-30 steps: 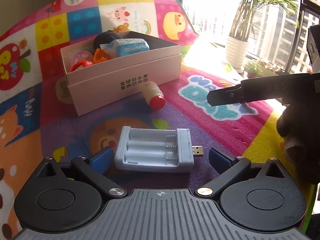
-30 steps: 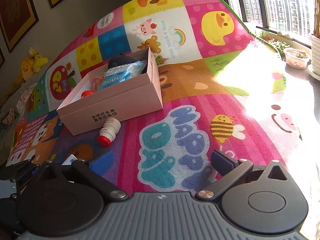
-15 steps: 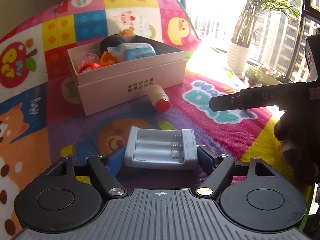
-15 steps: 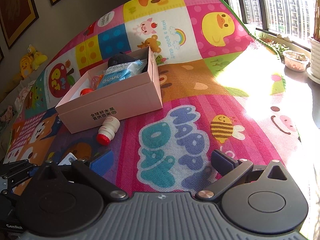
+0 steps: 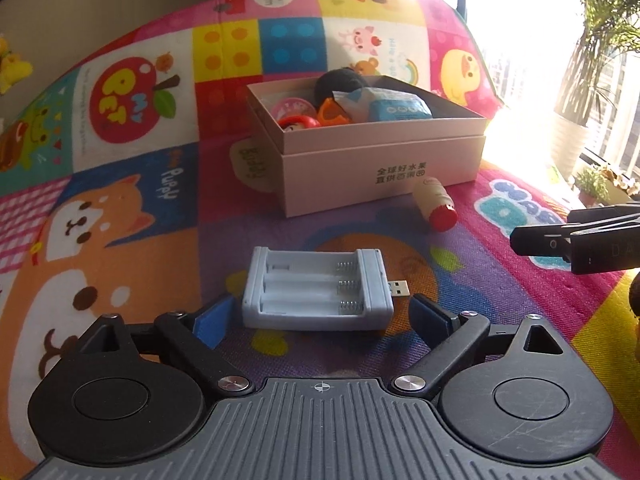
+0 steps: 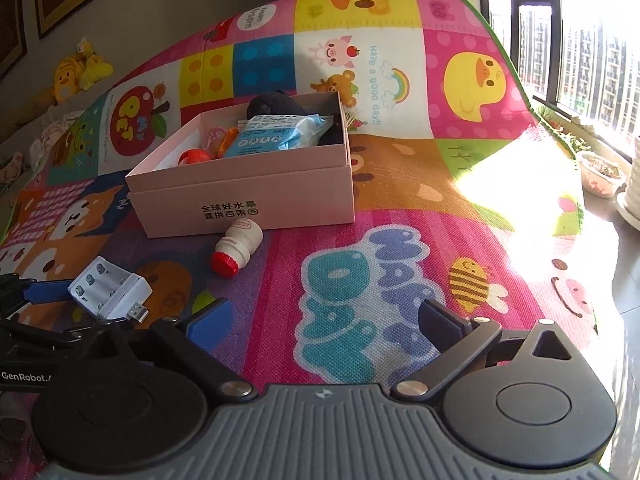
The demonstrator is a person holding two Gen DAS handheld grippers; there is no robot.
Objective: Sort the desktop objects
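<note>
Left wrist view: left tool [image 5: 316, 316] spread, jaws opening, pads clear of pale blue ribbed plastic battery charger [image 5: 317, 289] lying between them on woven cartoon mat [image 5: 120, 240].

Right wrist view: right tool [image 6: 325, 322] spread, jaws closing on nothing; small round red-capped bottle [image 6: 237, 253] ahead-left, beside matte pink cardboard box [image 6: 256, 196].

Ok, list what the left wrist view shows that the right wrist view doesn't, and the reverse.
Left wrist only: the tall potted plant by the window, and the left claw, opening, pads straddling the battery charger without touching it.

Right wrist only: yellow plush toys, the bee print, and the right claw, closing on nothing.

Both: the pink box, the small red-capped bottle on its side, and the charger.
</note>
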